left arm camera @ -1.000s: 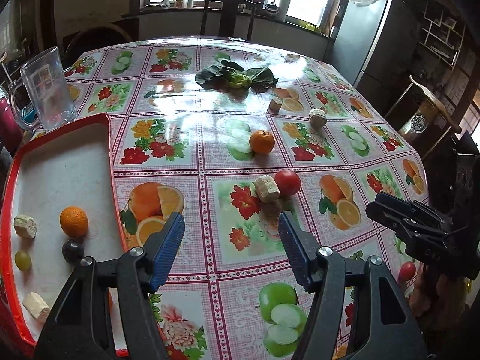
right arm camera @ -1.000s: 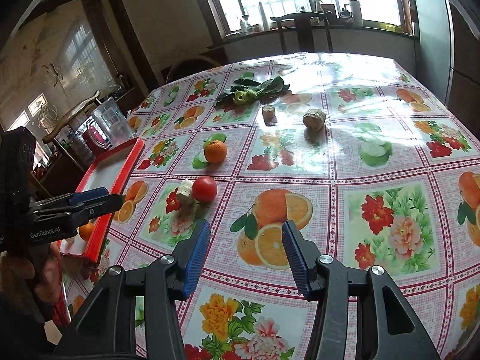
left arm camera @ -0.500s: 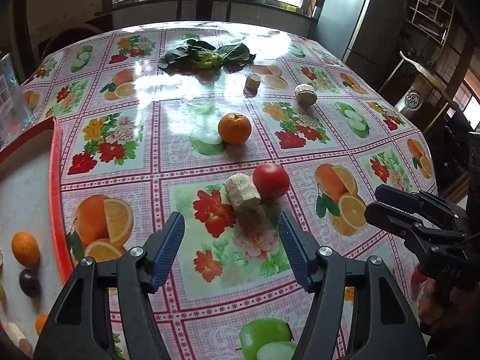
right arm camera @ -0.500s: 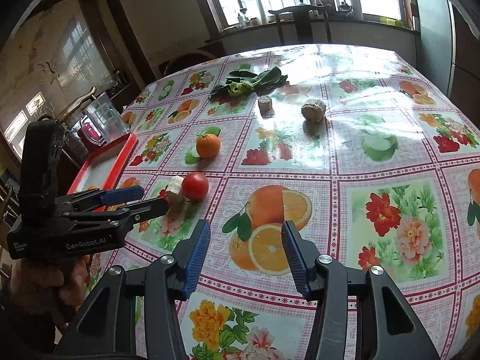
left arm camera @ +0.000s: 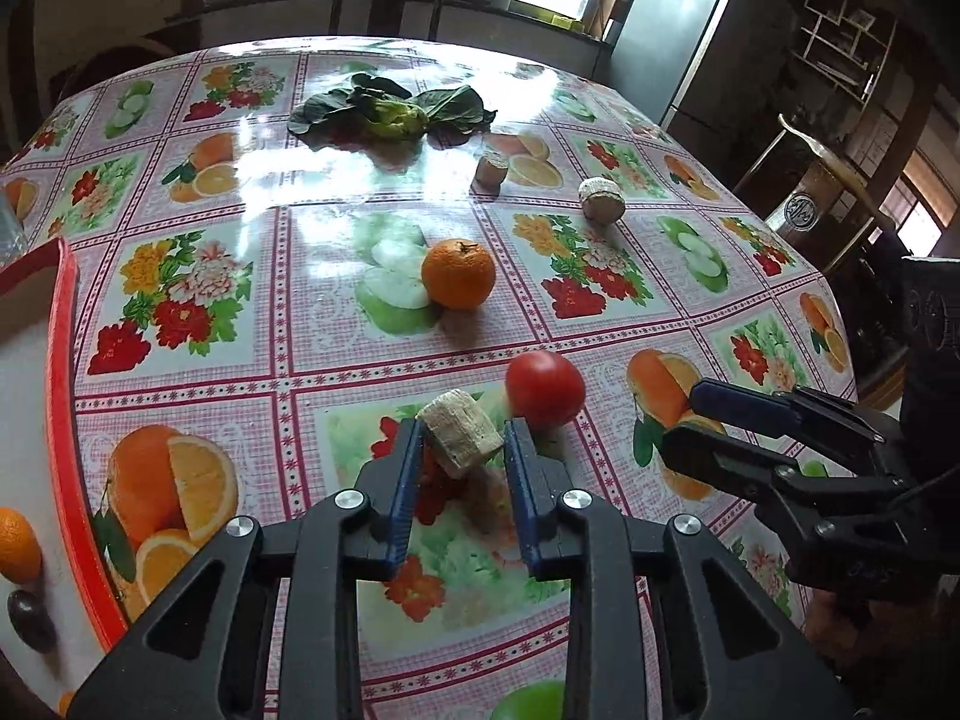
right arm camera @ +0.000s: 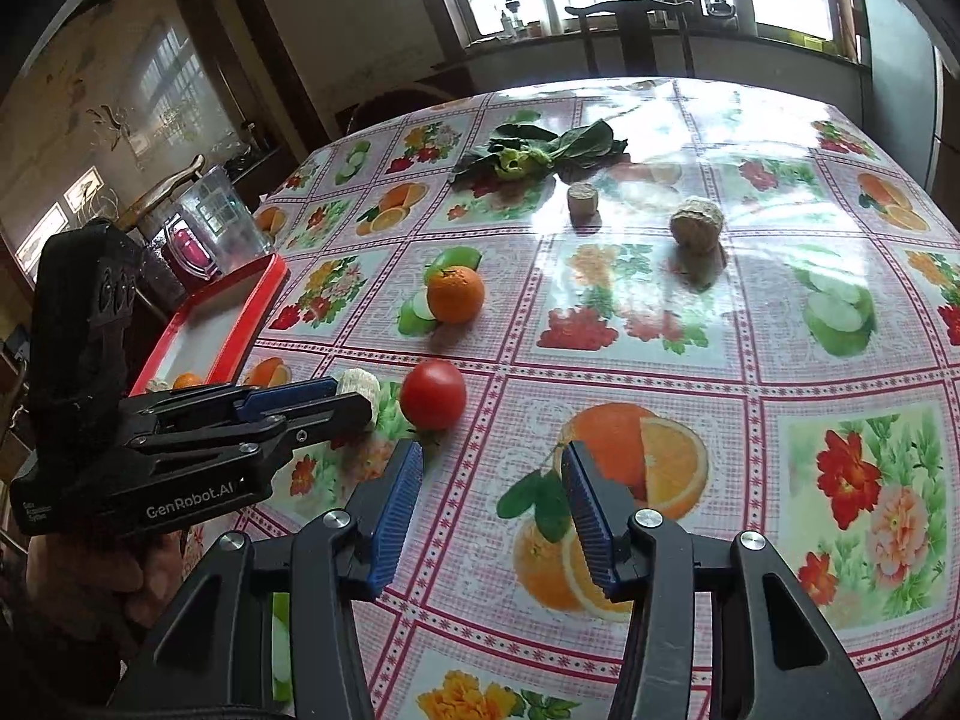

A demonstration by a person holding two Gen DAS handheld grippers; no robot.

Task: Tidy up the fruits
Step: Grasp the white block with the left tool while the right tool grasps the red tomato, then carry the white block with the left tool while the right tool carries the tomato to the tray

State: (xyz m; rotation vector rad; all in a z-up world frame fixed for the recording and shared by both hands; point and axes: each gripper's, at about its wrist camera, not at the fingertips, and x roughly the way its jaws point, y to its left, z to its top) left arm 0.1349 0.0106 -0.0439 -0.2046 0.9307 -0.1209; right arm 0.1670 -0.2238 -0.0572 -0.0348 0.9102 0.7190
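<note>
My left gripper (left arm camera: 462, 441) has its blue pads closed on a pale cut banana piece (left arm camera: 461, 440) on the tablecloth, seen from the side in the right wrist view (right arm camera: 359, 387). A red tomato (left arm camera: 545, 389) (right arm camera: 433, 394) sits just right of it. An orange (left arm camera: 459, 273) (right arm camera: 455, 294) lies farther back. My right gripper (right arm camera: 489, 495) is open and empty, hovering near the tomato; it also shows in the left wrist view (left arm camera: 714, 420). The red tray (left arm camera: 63, 396) (right arm camera: 231, 324) at the left holds an orange (left arm camera: 17, 545) and a dark fruit (left arm camera: 30, 618).
Leafy greens (left arm camera: 390, 108) lie at the table's back. Two pale cut pieces (left arm camera: 492, 168) (left arm camera: 602, 198) lie beyond the orange. A clear jug (right arm camera: 222, 219) and a red container (right arm camera: 189, 249) stand behind the tray. A chair (left arm camera: 384, 0) stands at the far edge.
My left gripper moved forward to the banana piece and its jaws closed around it. The right gripper drew slightly nearer the tomato and stayed open.
</note>
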